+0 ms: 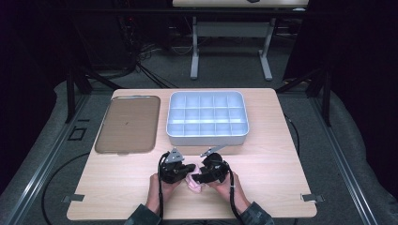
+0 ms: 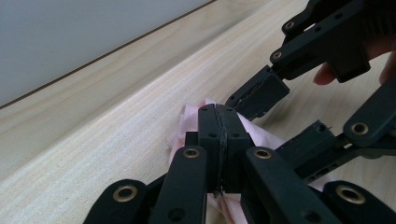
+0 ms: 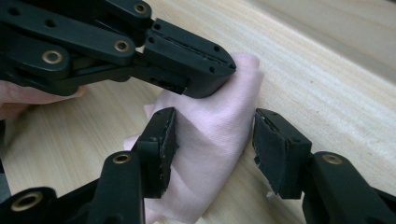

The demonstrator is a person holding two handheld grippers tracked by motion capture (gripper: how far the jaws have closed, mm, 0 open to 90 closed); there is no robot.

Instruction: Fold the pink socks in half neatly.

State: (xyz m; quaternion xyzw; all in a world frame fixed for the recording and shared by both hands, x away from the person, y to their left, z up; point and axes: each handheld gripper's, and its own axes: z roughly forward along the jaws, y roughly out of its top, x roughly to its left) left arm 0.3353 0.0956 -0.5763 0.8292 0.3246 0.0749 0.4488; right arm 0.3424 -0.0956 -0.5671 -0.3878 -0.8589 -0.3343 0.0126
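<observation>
Cloth point(image 3: 210, 140), pink and folded into a soft elongated bundle, lies on the wooden table point(image 1: 281, 159) at lower centre of the high view, between the two grippers and touching both.

Left gripper point(image 2: 218, 140): clenched. In the left gripper view its jaws stand pressed flat together at centre frame, with pink fabric emerging above and below them, so it is judged to be pinching a fold of the cloth. In the right gripper view this same gripper enters from the upper left and its closed tip rests on the far end of the bundle.

Right gripper point(image 3: 212, 149): released. In the right gripper view its jaws stand well apart, one at lower left touching the cloth's edge, the other at lower right just beside it. The bundle runs up the gap between them.

Governing relation: the cloth's long axis runs from the bottom of the right gripper view toward its upper centre, roughly along the right gripper's own line of reach, and the jaws straddle it across its short width. A closing action here would therefore grip the bundle across its narrow dimension, near the end opposite the left gripper's hold.

Behind the grippers in the high view stand a compartmented white tray point(image 1: 207, 136) at centre and a flat brown tray point(image 1: 127, 124) at left.
</observation>
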